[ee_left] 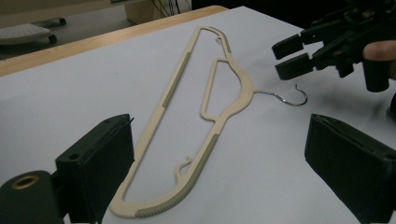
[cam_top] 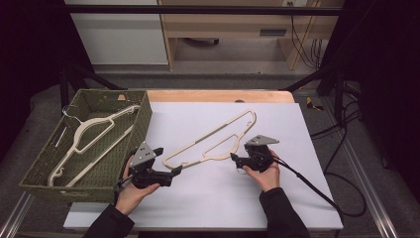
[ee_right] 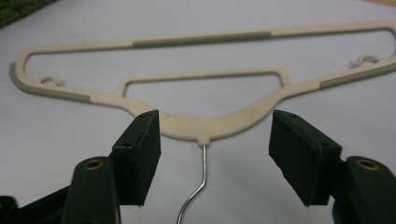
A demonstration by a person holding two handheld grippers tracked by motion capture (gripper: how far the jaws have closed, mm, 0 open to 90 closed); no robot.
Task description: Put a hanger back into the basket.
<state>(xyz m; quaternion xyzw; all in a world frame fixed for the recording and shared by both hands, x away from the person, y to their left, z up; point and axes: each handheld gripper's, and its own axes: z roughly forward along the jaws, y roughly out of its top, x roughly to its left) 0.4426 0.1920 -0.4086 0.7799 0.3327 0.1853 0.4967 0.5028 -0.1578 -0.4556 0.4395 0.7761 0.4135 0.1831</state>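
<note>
Cream plastic hanger (ee_right: 205, 123), thin wire hook (ee_right: 198, 186) between right tool's (ee_right: 215, 158) parted black pads.

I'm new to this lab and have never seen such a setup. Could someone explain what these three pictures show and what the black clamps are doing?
A person sits at a table and holds a hand-operated two-jaw tool in each hand. The high view looks down from above: the left gripper at one end of a cream hanger on the white table cover, the right gripper by its neck. At left a woven basket holds more hangers. The other two pictures come from cameras riding on the tools, looking along their black jaws. In the right gripper view the jaws stand either side of the wire hook, not touching it. In the left gripper view the jaws are wide open. Nothing is held yet.
</note>
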